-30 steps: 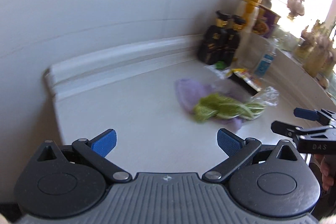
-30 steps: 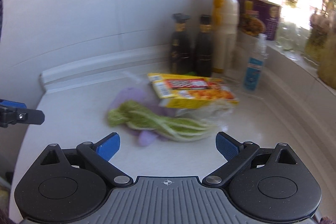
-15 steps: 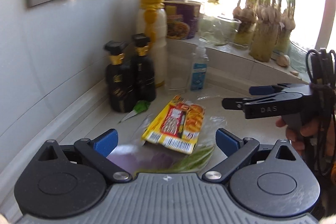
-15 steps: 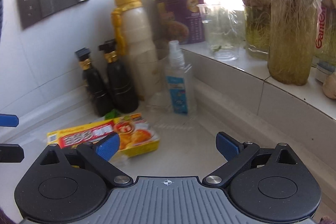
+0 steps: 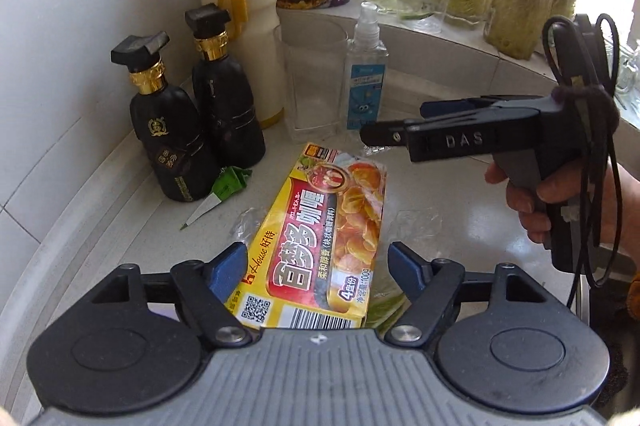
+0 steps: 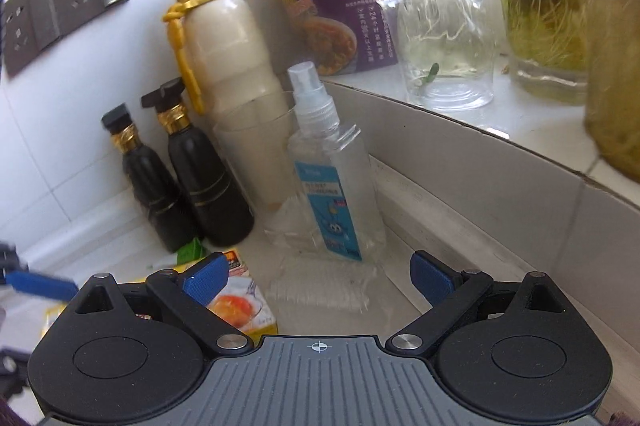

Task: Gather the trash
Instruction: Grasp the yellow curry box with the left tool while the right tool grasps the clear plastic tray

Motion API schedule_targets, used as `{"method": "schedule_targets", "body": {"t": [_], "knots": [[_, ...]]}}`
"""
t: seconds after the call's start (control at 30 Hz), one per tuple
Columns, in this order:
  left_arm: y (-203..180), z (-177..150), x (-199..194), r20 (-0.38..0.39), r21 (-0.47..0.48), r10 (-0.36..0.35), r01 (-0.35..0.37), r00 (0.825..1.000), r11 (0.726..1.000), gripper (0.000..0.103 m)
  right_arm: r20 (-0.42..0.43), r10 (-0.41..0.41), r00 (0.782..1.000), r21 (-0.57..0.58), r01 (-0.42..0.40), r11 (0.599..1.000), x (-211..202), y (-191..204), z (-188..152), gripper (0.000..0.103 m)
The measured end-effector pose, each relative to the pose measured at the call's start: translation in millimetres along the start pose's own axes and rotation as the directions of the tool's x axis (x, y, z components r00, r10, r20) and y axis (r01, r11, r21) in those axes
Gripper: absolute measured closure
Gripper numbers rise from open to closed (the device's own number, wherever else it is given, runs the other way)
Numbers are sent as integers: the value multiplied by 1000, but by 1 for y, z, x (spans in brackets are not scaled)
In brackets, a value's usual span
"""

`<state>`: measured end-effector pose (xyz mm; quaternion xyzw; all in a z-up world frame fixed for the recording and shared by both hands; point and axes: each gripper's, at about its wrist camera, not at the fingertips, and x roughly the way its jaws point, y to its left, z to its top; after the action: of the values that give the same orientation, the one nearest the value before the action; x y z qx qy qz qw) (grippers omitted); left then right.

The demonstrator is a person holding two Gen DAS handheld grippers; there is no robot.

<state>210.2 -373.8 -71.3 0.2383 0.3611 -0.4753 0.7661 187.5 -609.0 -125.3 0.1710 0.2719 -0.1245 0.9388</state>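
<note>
One curry box [image 5: 320,250] between closing left tongs [image 5: 320,266].

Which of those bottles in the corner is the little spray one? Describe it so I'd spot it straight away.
Look to the corner where the white tiled wall meets the window ledge. A row of containers stands there; the spray bottle is the one nearest the ledge, beside an empty glass tumbler. Unlike the two black bottles, it is clear, with a blue label and a pump top.
</note>
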Motion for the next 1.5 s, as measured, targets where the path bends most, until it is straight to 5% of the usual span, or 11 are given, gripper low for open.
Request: {"method": "schedule_targets", "body": {"t": [0.3,0.57,0.67,0.77,0.9,1.1,1.3,1.5], "knots": [[-2,-2,5,-31,31,-8,9,999,999,20,-38,51,998,2,-51,999,15,6,-5,12],[18,-8,7,-53,-37,78,-80,996,996,49,-37,144,989,-43,-146,988,-12,22,-28,18],[31,-10,4,-40,-96,47,-51,998,994,48,-5,82,997,-81,-83,993,-17,22,-28,17],[39,-9,3,-6,-106,14,-14,1000,994,29,16,34,999,-128,-32,991,-14,21,-26,18],[40,0,10,8,-39,-26,27,1000,999,21,-1,-42,999,-212,41,976,-9,17,-26,36],[37,22,28,-20,-8,-64,64,998,998,26,1,-48,999,-225,47,973,-8,13,-29,37],[11,35,43,-77,131,-35,45,996,990,26,-21,-56,998,-269,49,962,4,16,-26,37],[-6,37,64,-143,230,54,-20,988,973,29,-26,-43,999,-248,35,968,14,17,-24,48]]}}
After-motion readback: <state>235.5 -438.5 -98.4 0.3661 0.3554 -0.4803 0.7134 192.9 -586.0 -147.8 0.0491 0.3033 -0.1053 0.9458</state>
